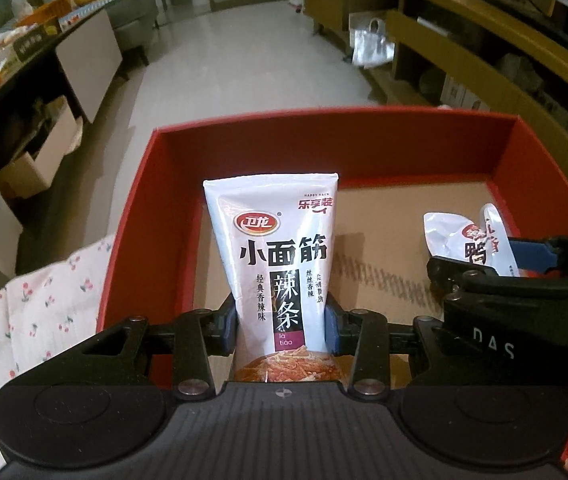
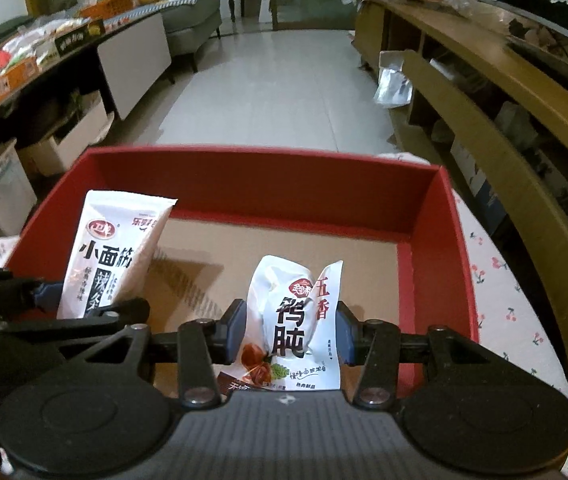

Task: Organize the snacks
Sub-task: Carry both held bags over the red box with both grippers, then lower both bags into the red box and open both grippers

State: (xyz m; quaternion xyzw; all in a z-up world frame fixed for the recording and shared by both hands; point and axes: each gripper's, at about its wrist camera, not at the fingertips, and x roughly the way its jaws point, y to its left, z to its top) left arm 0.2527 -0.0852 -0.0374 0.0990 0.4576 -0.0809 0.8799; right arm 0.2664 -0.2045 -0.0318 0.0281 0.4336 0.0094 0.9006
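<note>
Left fingers (image 1: 282, 320) clamped the latiao pouch (image 1: 274, 264), its long axis running straight ahead of them, above the red box (image 1: 323, 148) floor. Right fingers (image 2: 289, 332) held the duck gizzard packet (image 2: 297, 320) likewise, just beside. Box floor lay below both; neither nearer.

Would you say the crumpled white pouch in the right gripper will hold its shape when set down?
Probably not: the pouch already looks creased and pinched by the right gripper, so it seems floppy. Its glossy film may slip, and it would likely flop over in the box.
</note>
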